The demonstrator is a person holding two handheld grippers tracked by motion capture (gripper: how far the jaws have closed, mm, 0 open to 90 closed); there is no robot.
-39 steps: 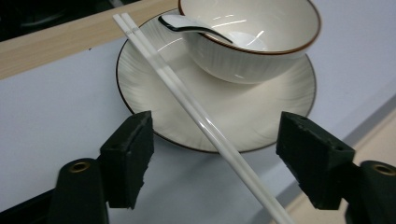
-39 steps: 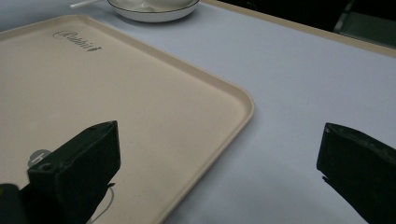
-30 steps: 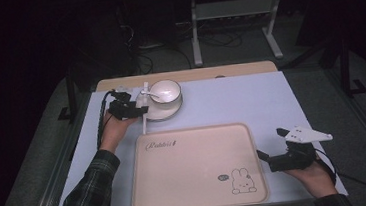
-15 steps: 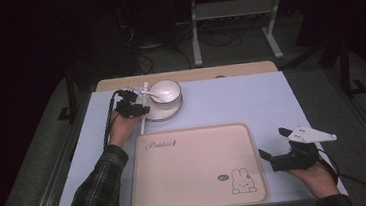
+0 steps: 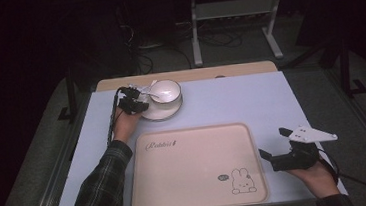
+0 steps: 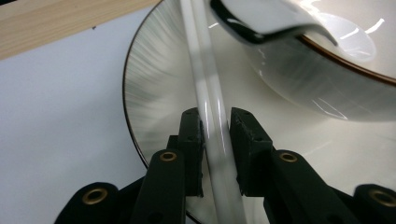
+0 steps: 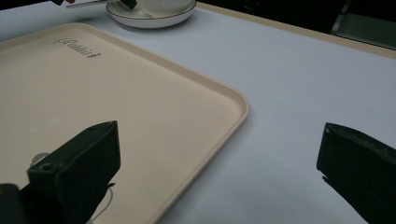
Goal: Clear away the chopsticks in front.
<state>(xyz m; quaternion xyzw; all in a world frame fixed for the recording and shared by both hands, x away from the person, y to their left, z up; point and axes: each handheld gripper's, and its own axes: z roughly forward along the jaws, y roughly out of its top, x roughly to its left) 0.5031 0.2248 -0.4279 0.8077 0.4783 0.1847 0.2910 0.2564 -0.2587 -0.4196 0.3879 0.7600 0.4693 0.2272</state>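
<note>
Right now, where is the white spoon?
In the high view the spoon is at the table's far left, its bowl end on the cup and its handle over the saucer, between the left gripper jaws.

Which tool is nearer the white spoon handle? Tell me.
Left. The left tool has its jaws around the white spoon handle, closing on it above the white saucer. The right tool sits far off beside the beige tray.

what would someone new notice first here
The white bowl on its saucer at the table's far left, where the left gripper has just been closing its jaws around the spoon handle. Then the big beige tray with a rabbit print up front, and the right gripper open beside it.
</note>
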